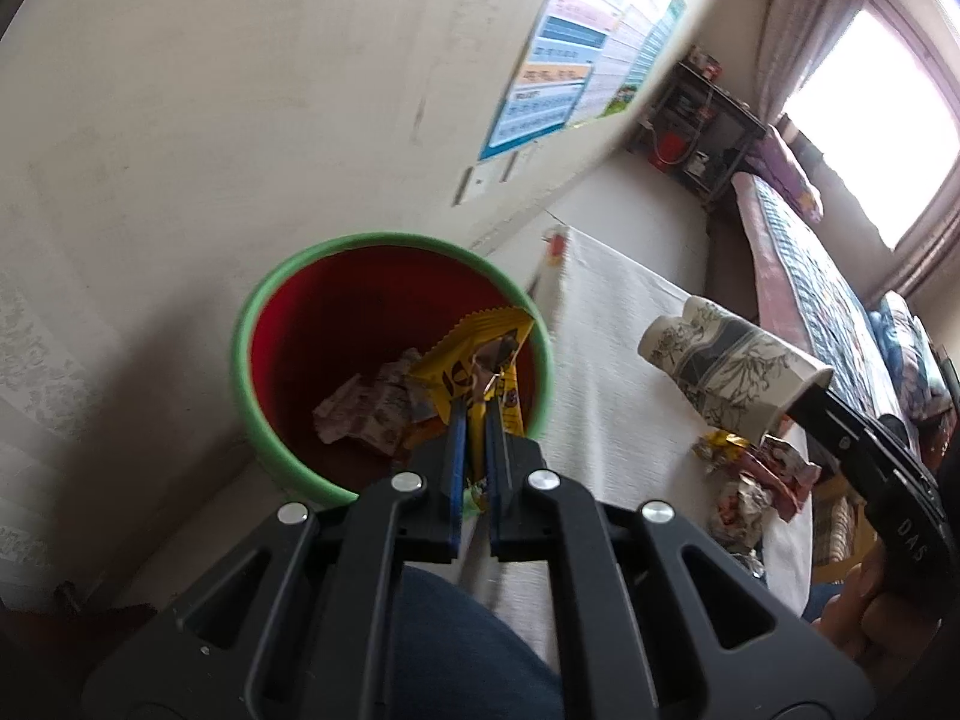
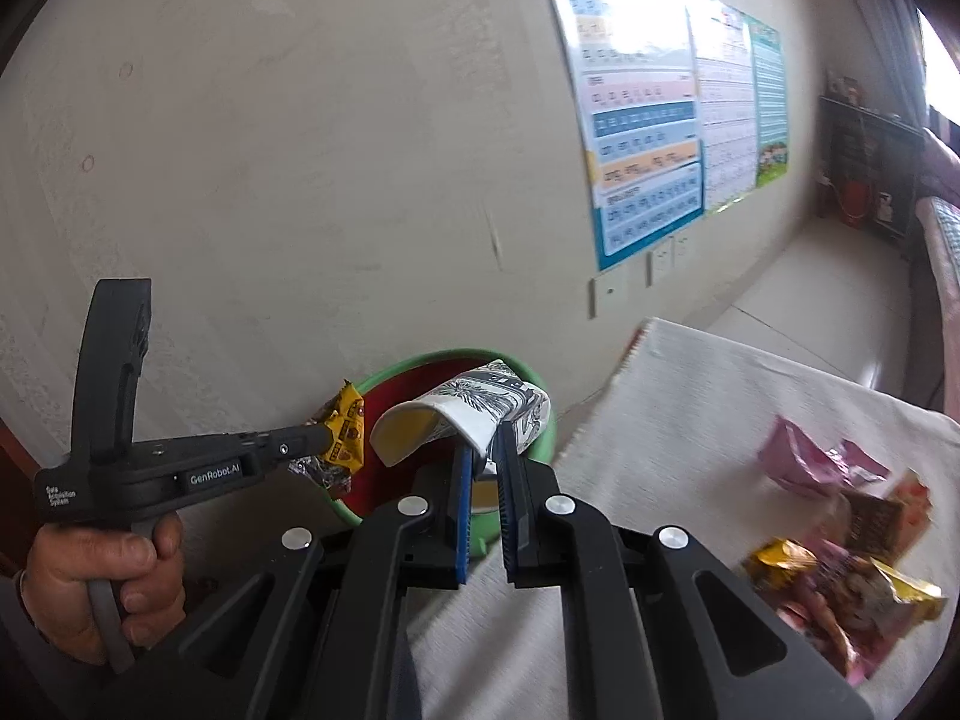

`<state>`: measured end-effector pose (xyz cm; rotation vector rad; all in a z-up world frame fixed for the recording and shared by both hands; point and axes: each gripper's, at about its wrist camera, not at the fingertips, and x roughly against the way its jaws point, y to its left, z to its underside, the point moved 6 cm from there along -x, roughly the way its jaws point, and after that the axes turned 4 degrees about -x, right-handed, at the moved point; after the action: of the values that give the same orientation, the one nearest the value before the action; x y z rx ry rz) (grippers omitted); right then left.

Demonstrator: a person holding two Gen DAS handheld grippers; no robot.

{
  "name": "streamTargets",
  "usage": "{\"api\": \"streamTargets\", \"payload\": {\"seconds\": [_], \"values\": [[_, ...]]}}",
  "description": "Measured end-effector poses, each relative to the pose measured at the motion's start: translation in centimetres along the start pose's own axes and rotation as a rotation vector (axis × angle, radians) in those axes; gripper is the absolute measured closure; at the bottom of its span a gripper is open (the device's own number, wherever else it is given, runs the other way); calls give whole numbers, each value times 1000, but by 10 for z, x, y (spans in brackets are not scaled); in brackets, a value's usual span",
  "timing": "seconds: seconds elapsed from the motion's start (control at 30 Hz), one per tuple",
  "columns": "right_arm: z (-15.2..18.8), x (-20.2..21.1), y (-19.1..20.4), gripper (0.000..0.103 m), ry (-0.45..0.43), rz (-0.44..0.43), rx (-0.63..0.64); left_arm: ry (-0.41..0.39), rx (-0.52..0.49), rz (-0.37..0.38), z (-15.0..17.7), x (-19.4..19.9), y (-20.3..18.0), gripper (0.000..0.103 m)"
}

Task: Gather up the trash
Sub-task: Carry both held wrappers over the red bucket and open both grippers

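Note:
A green bin with a red inside [image 1: 282,420] stands against the wall; crumpled wrappers [image 1: 366,408] lie in it. My left gripper [image 1: 477,405] is shut on a yellow wrapper [image 1: 480,348] and holds it over the bin's mouth. It also shows in the right wrist view [image 2: 327,438] with the wrapper [image 2: 345,429]. My right gripper [image 2: 483,450] is shut on the rim of a crushed patterned paper cup [image 2: 480,405], held over the bin [image 2: 540,444]. In the left wrist view the cup [image 1: 726,366] hangs right of the bin, over the cloth.
A white cloth [image 2: 690,420] covers the table to the right of the bin. A pile of snack wrappers [image 2: 840,552] lies on its right part, also seen in the left wrist view [image 1: 756,480]. Posters [image 2: 660,120] hang on the wall. A bed [image 1: 810,258] stands far right.

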<state>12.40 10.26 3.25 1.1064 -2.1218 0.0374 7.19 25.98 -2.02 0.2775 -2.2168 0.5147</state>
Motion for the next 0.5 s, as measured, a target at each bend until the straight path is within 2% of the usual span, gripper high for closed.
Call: {"api": "streamTargets", "payload": {"seconds": [0.23,0.5], "values": [[-4,-40,26,95,44,-28,36,3,26,-16,-3,-5,24,98],[-4,-80,34,95,94,-33,41,-4,33,-26,-14,-8,37,98]]}}
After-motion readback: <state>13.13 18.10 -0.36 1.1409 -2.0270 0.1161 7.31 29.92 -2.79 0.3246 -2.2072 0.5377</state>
